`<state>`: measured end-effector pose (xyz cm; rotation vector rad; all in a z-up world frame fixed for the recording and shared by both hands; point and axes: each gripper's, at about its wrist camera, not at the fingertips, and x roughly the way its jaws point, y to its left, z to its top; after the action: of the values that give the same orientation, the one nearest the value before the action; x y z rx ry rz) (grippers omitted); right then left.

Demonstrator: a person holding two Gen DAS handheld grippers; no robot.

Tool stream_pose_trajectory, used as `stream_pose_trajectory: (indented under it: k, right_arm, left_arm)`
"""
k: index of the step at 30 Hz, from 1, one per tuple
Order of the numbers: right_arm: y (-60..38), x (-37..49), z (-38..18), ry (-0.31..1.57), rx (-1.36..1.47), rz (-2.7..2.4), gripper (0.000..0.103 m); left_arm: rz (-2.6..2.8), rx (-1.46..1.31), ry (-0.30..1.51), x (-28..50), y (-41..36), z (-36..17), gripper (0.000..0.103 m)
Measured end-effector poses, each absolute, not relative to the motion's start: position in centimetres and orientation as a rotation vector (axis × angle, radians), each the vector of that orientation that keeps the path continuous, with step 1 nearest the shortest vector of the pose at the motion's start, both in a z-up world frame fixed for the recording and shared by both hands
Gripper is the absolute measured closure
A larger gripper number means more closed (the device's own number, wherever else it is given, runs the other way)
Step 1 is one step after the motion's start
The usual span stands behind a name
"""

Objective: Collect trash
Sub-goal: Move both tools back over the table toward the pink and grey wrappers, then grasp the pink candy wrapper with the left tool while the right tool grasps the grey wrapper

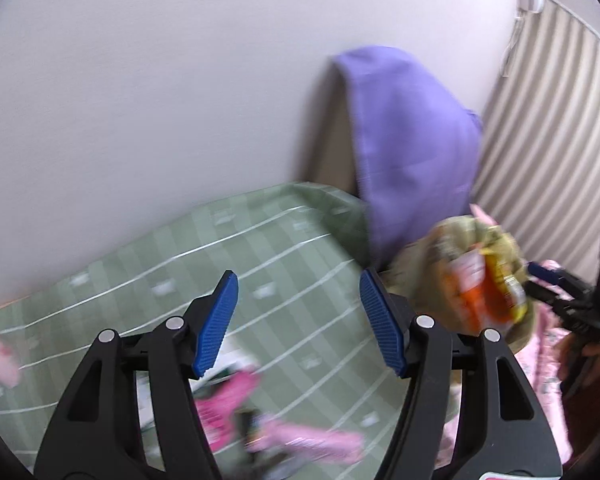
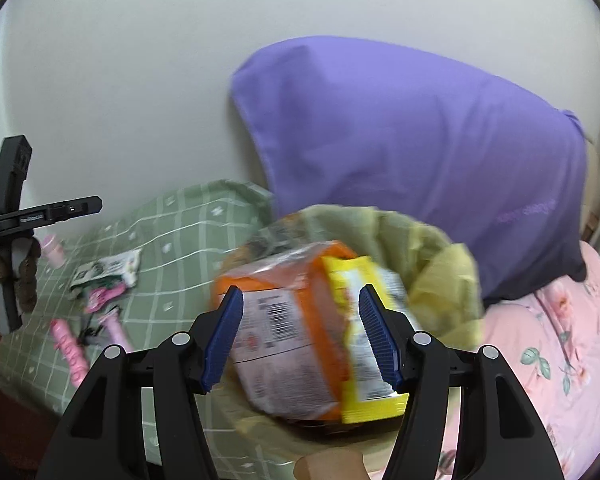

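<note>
The orange wrapper (image 2: pixel 288 320) and the yellow wrapper (image 2: pixel 364 344) lie in the mouth of the bin (image 2: pixel 440 264), which is lined with a yellow-green bag and stands on the bed where the green checked sheet (image 2: pixel 172 240) meets the pink floral quilt (image 2: pixel 552 340). The right gripper (image 2: pixel 300 336) hangs directly above them with its jaws spread wide; the blue pads frame the wrappers, though blur makes it hard to tell whether either pad touches them, and they look released into the bin rather than held. That placement suits a drop: over the opening, so trash falls inside the liner.

The left gripper (image 1: pixel 296 320) is also open, with nothing between its fingers, and points over the sheet toward the remaining litter, pink wrappers (image 2: pixel 72 348) and a white packet (image 2: pixel 108 268) lying near the sheet's near edge. Judging from this, those are the next to collect.

Room is tight at the back: a purple pillow (image 2: pixel 412 152) leans on the wall just behind the bin's rim. The sheet between bin and litter is free for a low sweep.
</note>
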<state>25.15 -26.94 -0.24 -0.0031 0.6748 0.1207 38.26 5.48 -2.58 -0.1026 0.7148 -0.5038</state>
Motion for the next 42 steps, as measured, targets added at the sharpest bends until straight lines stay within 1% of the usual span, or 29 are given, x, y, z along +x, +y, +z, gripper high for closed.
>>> stream_pose_trajectory:
  k: [4,8,11,16,18,21,25,27,28,29,36,37,42]
  right_arm:
    - [-24.2,25.4,-0.6,0.663,-0.06,0.178,0.046]
    - [-21.6,26.1,-1.1,0.678,-0.072,0.261,0.046]
    - [-19.4,26.5,-1.6,0.681,-0.08,0.314,0.046]
    - [-15.5,27.1,-3.4,0.708,-0.094,0.414,0.046]
    - [-14.1,27.5,-4.9,0.749,-0.097,0.438,0.046]
    - [-11.8,27.9,-7.6,0.821,-0.127,0.467,0.046]
    - [-8.4,27.2,-9.9,0.85,-0.151,0.612,0.047]
    - [-6.5,27.1,-10.7,0.864,-0.149,0.708,0.058]
    - [-5.4,27.3,-11.2,0.879,-0.157,0.746,0.067]
    - [-4.1,27.6,-11.8,0.896,-0.178,0.772,0.068]
    - [0.8,29.0,-14.9,0.953,-0.286,0.898,0.068]
    - [1.2,29.1,-15.0,0.954,-0.292,0.906,0.07]
    - [1.2,29.6,-13.1,0.925,-0.242,0.88,0.076]
  left_arm:
    - [-0.348,-0.12,0.748,37.9,11.1,-4.6,0.043]
    - [-0.271,-0.178,0.773,37.4,14.7,-6.1,0.043]
    - [-0.268,-0.183,0.822,36.8,15.7,-7.4,0.043]
    - [-0.422,-0.08,0.933,35.6,13.6,-9.5,0.043]
    - [-0.418,-0.051,0.945,35.3,13.1,-10.0,0.043]
    - [-0.368,-0.101,0.954,34.8,14.0,-10.4,0.043]
    - [-0.282,-0.165,0.957,34.3,16.4,-10.5,0.043]
    - [-0.258,-0.169,0.951,34.3,17.1,-10.4,0.043]
    - [-0.245,-0.182,0.941,34.0,17.7,-10.1,0.043]
    - [-0.24,-0.191,0.936,33.9,18.2,-9.9,0.043]
    - [-0.205,-0.184,0.892,32.0,19.8,-8.6,0.043]
    - [-0.203,-0.183,0.89,31.8,19.9,-8.6,0.043]
    - [-0.248,-0.176,0.898,31.4,19.0,-8.8,0.043]
